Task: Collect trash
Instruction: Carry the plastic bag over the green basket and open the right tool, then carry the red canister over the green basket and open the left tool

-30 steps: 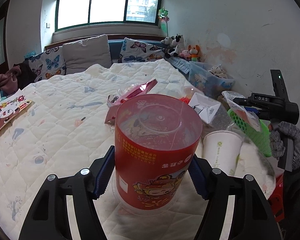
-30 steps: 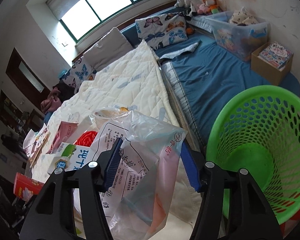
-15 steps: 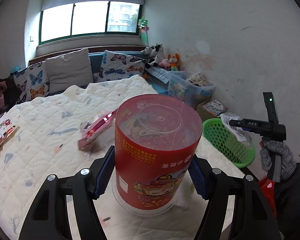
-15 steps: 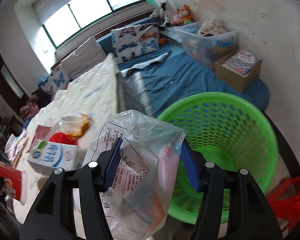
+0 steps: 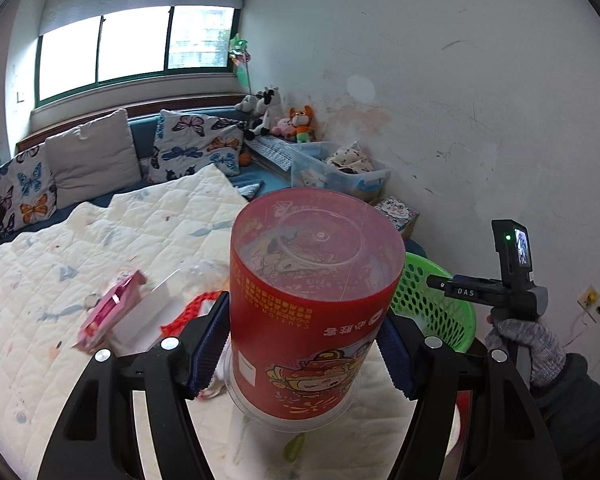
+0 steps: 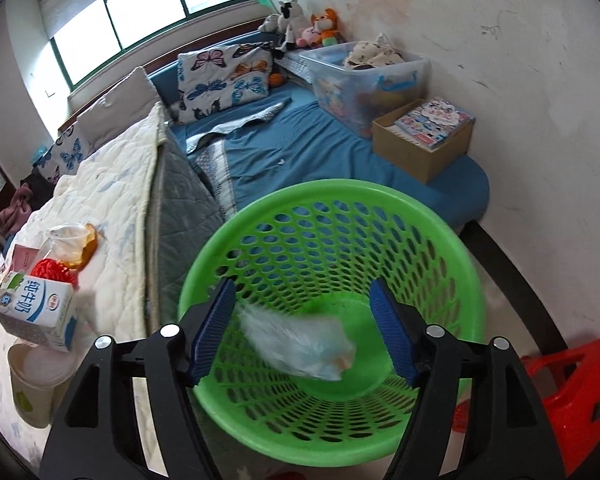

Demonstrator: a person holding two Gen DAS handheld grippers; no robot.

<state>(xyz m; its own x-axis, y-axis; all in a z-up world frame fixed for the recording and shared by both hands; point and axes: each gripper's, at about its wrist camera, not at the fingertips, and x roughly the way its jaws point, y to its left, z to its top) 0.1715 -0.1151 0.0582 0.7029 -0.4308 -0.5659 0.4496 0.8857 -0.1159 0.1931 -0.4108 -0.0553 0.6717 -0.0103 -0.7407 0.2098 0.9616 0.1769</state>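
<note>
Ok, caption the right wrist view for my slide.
Right gripper opening over the green basket, the plastic bag falling in.

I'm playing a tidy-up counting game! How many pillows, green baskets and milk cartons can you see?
Pillows: 3
Green baskets: 1
Milk cartons: 1
Total: 5

the red cup (image 5: pixel 314 320) carries upside-down print, a line of latin capitals that seems to read "caution hot" above larger white chinese characters too distorted to read surely. the black handheld device (image 5: pixel 488 290) at three o'clock in the left wrist view bears "das" in white. the milk carton (image 6: pixel 36 314) at nine o'clock in the right wrist view shows "纯牛奶" in blue.
</note>
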